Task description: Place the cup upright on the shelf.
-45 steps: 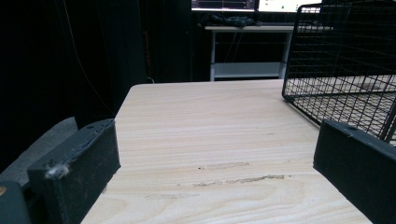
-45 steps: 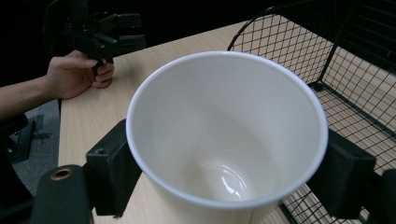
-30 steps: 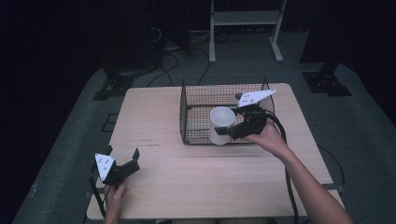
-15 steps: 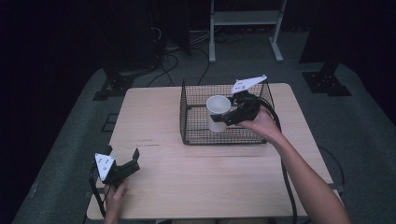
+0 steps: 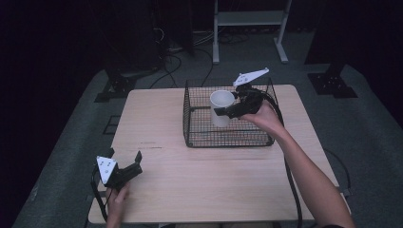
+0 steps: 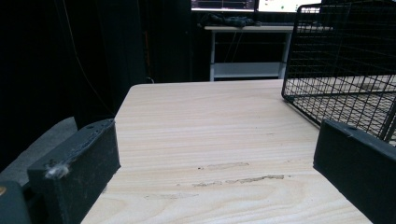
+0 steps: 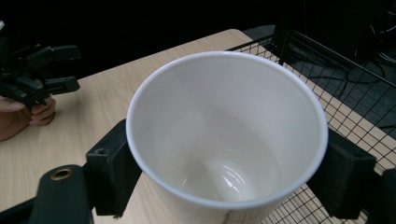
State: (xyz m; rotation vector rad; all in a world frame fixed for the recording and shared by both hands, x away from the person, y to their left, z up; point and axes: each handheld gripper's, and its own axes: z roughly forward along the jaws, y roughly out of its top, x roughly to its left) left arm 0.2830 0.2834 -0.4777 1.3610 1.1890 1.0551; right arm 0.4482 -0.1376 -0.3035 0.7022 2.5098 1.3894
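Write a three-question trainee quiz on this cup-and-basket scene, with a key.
1. True or false: the right gripper is shut on the white cup.
2. The cup's mouth faces: A) up B) down C) sideways
3. Fill in: the left gripper sits near the table's front-left corner with its jaws ____.

Key:
1. True; the right gripper view shows a jaw on either side of it.
2. A; it is held over the wire basket.
3. Open, holding nothing.

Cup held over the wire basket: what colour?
Plain white cup, inside and out; right gripper view shows it best.
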